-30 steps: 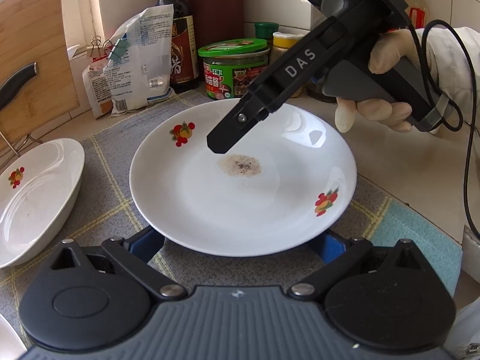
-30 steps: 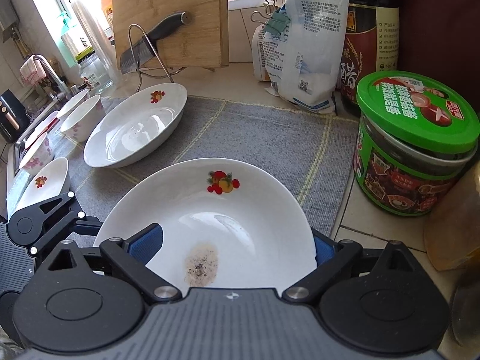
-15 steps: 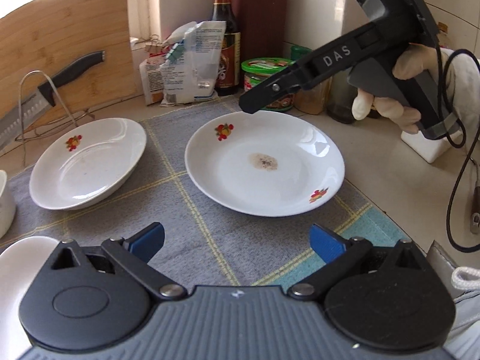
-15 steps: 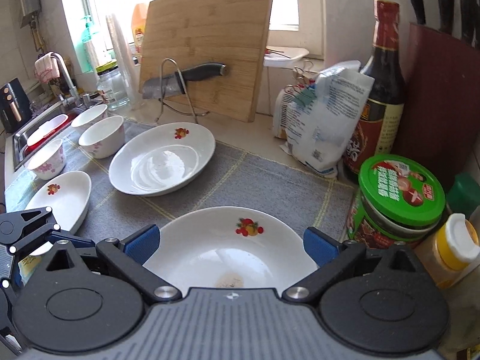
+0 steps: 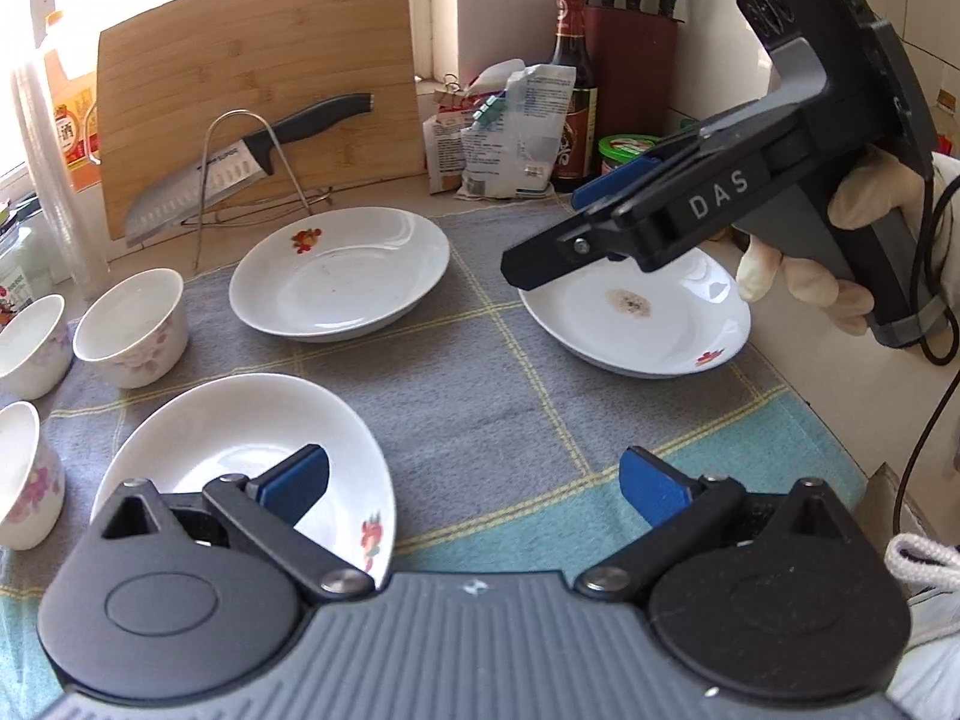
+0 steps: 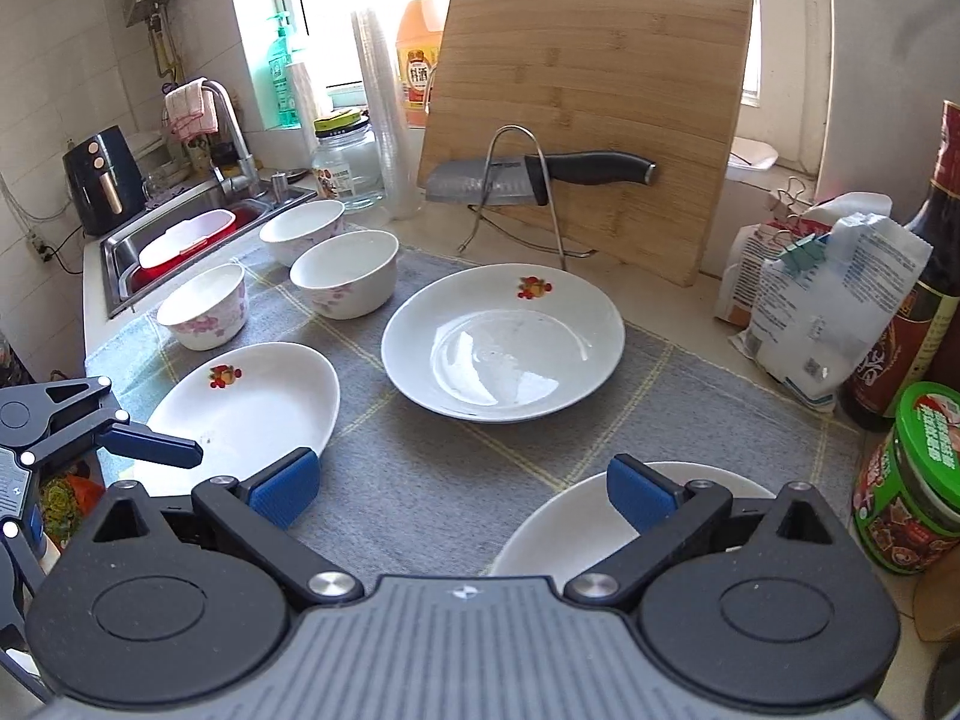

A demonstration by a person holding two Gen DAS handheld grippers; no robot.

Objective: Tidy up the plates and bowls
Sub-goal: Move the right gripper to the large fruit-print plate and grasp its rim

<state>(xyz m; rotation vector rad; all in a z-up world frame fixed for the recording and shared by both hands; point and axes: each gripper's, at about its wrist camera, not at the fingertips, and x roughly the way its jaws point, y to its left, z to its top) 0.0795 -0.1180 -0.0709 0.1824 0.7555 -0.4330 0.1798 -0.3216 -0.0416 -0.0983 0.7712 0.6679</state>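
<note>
Three white plates with fruit motifs lie on the grey checked mat (image 5: pixel 480 396). A stained plate (image 5: pixel 642 318) lies at the right, a clean plate (image 5: pixel 339 276) at the back middle, a third plate (image 5: pixel 240 462) at the near left. Three small floral bowls (image 5: pixel 129 330) stand at the left. My left gripper (image 5: pixel 474 486) is open and empty above the mat, its left pad over the near-left plate. My right gripper (image 6: pixel 459 489) is open and empty, hovering above the stained plate (image 6: pixel 600 516). In the right wrist view, the clean plate (image 6: pixel 504 348), near-left plate (image 6: pixel 252 408) and bowls (image 6: pixel 345 273) show.
A bamboo cutting board (image 5: pixel 258 102) with a knife (image 5: pixel 240 162) on a wire stand leans at the back. Bags (image 5: pixel 510 126), a sauce bottle (image 5: pixel 573 90), a green-lidded jar (image 6: pixel 912 474) and a knife block stand at the right. A sink (image 6: pixel 186 234) lies far left.
Both grippers have pulled back and risen away from the stained plate, which stays on the mat. More of the counter, the other plates and the bowls have come into view.
</note>
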